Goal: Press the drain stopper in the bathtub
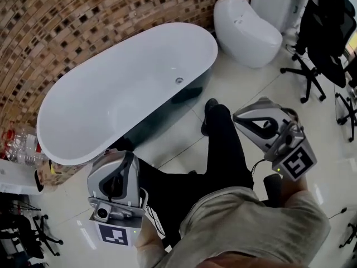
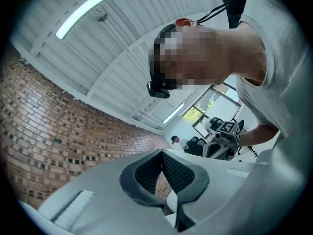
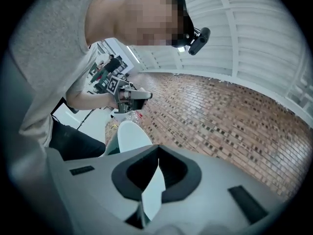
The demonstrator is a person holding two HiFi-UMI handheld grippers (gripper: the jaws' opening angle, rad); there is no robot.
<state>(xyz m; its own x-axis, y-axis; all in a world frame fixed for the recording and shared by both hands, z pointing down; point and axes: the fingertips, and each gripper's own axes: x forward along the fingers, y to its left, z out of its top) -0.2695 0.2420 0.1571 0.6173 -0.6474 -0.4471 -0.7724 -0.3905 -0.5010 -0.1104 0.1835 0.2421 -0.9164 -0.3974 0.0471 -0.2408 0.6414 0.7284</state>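
Note:
The white oval bathtub (image 1: 83,110) stands against the brick wall, and its small round metal drain stopper (image 1: 179,80) sits in the tub floor near the right end. Both grippers hang outside the tub, over the person's legs, and tilt upward toward the person. My left gripper (image 1: 115,159) is near the tub's front left rim, shut with nothing in it; in its own view the left gripper's (image 2: 162,152) jaw tips touch. My right gripper (image 1: 245,118) is to the right of the tub, also shut and empty, and the right gripper's (image 3: 157,159) tips meet. The tub's rim (image 3: 131,132) shows beyond them.
A white toilet (image 1: 245,24) stands right of the tub's far end. Black office chairs (image 1: 323,43) crowd the right side. Plastic bottles (image 1: 22,144) lie by the tub's left end. The person's dark-trousered leg (image 1: 223,144) and shoe reach toward the tub on the glossy tiled floor.

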